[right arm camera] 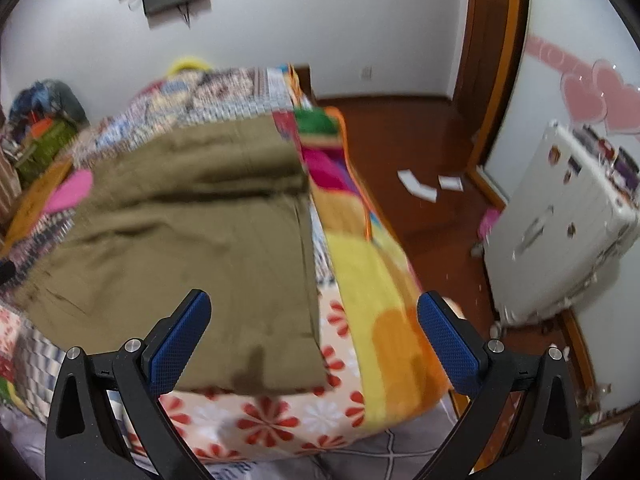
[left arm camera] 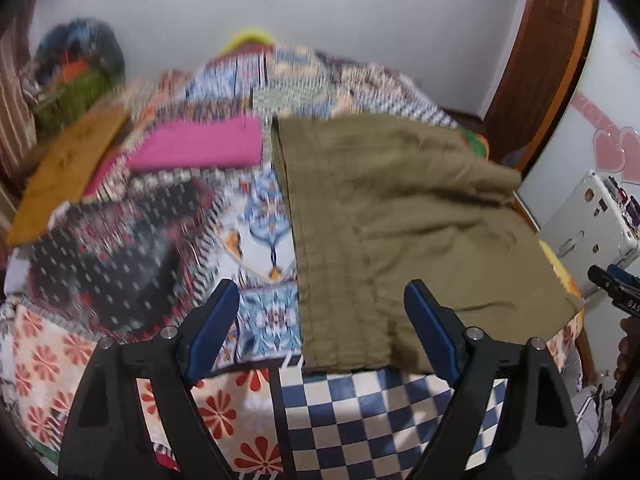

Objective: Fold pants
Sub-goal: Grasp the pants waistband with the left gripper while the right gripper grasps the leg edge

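Olive-green pants (left arm camera: 400, 216) lie folded flat on a patchwork quilt (left arm camera: 120, 340) over the bed, near its right edge. My left gripper (left arm camera: 320, 320) is open and empty, held above the near left edge of the pants. My right gripper (right arm camera: 316, 332) is open and empty, above the near right corner of the pants (right arm camera: 192, 240). The right gripper's tip (left arm camera: 612, 284) shows at the far right of the left wrist view.
A folded pink cloth (left arm camera: 200, 148) and an orange cloth (left arm camera: 68, 176) lie on the bed's left side. A white suitcase (right arm camera: 560, 232) stands on the wooden floor (right arm camera: 400, 152) to the right of the bed. Paper scraps (right arm camera: 420, 186) lie on the floor.
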Tool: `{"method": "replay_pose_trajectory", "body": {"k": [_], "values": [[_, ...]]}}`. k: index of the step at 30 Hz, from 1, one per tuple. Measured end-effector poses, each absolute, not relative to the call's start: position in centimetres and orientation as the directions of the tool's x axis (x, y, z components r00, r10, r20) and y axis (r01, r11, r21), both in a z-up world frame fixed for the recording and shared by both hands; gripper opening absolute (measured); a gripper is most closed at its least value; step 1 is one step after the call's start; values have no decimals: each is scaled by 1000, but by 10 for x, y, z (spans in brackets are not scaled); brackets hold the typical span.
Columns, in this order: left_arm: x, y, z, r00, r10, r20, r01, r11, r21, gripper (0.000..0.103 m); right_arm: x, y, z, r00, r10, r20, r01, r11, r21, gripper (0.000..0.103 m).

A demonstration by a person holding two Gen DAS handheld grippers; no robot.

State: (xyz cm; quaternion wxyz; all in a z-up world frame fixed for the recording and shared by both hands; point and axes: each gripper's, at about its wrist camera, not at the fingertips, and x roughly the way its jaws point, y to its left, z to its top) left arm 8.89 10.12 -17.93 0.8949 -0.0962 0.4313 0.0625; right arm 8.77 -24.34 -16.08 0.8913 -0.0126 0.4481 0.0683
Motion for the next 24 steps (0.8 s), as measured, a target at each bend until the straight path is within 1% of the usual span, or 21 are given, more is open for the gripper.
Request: {"method": "replay_pose_trajectory", "body": {"k": [3,4,6,8,10,11,14,16,18,22,24], "values": [[93,100,-198,588,11,-809,-191,974,-125,84,86,-243,-172,555,115,-824,-148,988,39,101],[94,99,-203,577,7,-817,-191,973,-127,84,85,-242,-175,546,121,-829,-153,987,43,99],[99,99,-212,558,-17,-830,-188,971,-147,75,84,-242,-182,520,144,-842,-169,984,64,94],[104,100,-219,549,-63,-833,-183,964,-193,70,88,-241,-189,496,166,-852,-174,981,89,88],[105,99,-220,541,-89,-836,-186,957,-222,65,89,-242,-197,454,200,-868,-176,975,133,75],[106,99,-221,539,-106,-836,-184,953,-239,60,91,-243,-200,440,219,-871,-177,972,155,71],[104,97,-220,541,-115,-833,-179,952,-247,58,87,-246,-199,442,240,-864,-174,968,180,62],[103,94,-219,545,-110,-831,-171,956,-239,53,85,-247,-197,445,254,-859,-184,964,190,43],[101,88,-216,549,-86,-831,-158,966,-204,50,82,-245,-196,444,252,-860,-194,964,183,29],[96,79,-210,556,-32,-831,-145,980,-135,48,86,-241,-194,461,226,-858,-196,969,150,16],[91,78,-209,555,-23,-832,-138,983,-119,48,89,-244,-193,460,245,-853,-202,965,168,13]]}}
